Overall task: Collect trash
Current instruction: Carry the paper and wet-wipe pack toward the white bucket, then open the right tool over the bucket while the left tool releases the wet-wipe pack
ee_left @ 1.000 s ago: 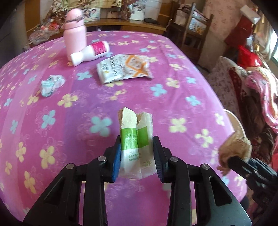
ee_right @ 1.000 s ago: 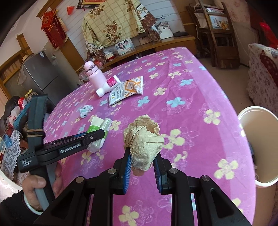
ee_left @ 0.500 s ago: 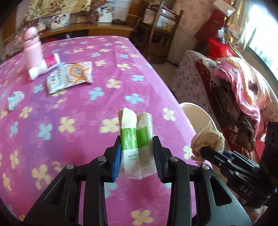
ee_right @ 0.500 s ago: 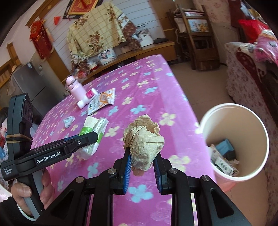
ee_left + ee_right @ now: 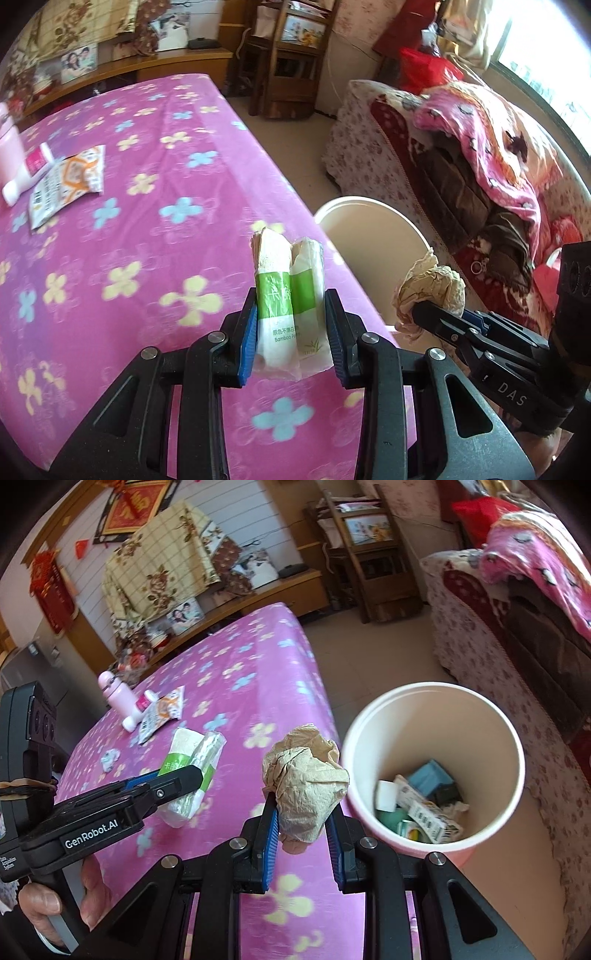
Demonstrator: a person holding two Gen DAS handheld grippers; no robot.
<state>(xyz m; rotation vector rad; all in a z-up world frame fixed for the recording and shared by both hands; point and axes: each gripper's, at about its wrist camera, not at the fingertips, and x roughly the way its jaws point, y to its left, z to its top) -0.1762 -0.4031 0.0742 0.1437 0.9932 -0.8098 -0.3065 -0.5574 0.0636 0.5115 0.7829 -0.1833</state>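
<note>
Right hand-held gripper [image 5: 301, 830] is clamped on a crumpled tan paper wad [image 5: 304, 781], held over the worktop [image 5: 236, 686] edge, just beside the open trash bin [image 5: 436, 709] standing on the floor. Bin contains cartons and wrappers. Left hand-held gripper [image 5: 184, 775] grips a green-banded tissue pack [image 5: 194, 760]. On the worktop lie a snack wrapper [image 5: 162, 716], a pink bottle [image 5: 116, 696] and a small crumpled scrap [image 5: 109, 757].
</note>
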